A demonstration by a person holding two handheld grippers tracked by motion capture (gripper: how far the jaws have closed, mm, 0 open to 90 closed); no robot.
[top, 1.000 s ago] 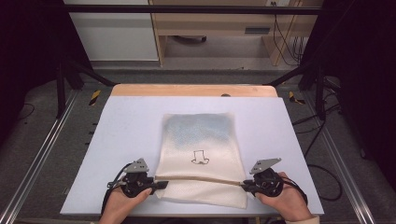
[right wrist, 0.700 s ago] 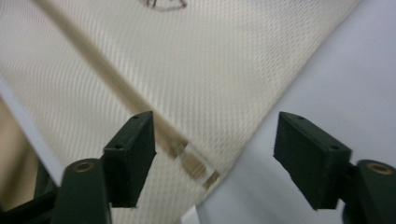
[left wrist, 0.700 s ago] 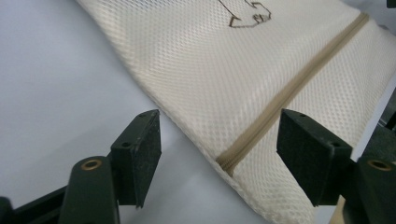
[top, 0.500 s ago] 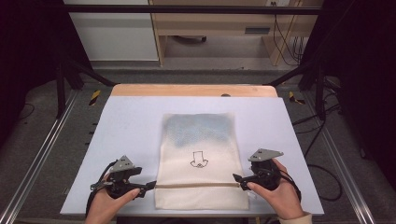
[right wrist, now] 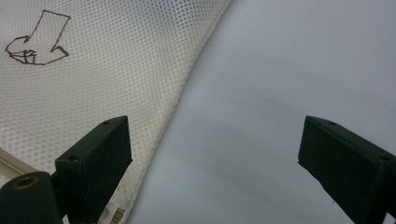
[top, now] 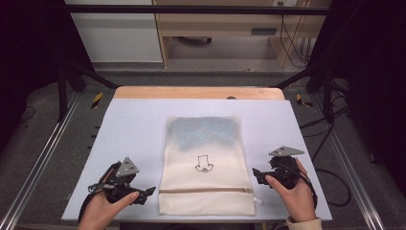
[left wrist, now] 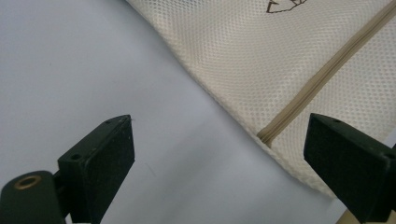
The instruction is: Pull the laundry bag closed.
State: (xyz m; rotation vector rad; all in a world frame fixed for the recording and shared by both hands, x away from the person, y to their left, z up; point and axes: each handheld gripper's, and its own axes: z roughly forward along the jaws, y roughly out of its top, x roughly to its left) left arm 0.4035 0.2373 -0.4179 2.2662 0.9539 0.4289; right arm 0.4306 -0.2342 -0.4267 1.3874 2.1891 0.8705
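A cream mesh bag (top: 206, 139) lies flat in the middle of the pale table (top: 134, 124). Its tan zipper (top: 206, 190) runs across near the front edge. A small brown drawing (top: 204, 164) marks its middle, and something bluish shows through its far half. My left gripper (top: 147, 191) rests on the table just left of the zipper's end, open and holding nothing. In the left gripper view the gripper (left wrist: 219, 126) frames bare table, with the bag's edge and zipper (left wrist: 322, 74) at the right. My right gripper (top: 254, 173) stands open off the bag's right side. The right gripper view has the gripper (right wrist: 215, 123) over the mesh edge (right wrist: 187, 84).
A wooden strip (top: 191, 92) borders the table's far edge. Metal frame rails (top: 43, 153) run along both sides, and cables (top: 330, 182) lie on the floor at the right. Bare table surface lies left and right of the bag.
The bag's front edge, held up a second ago, now lies flat. Both grippers have let go; the right one has drawn back to the right, off the bag.
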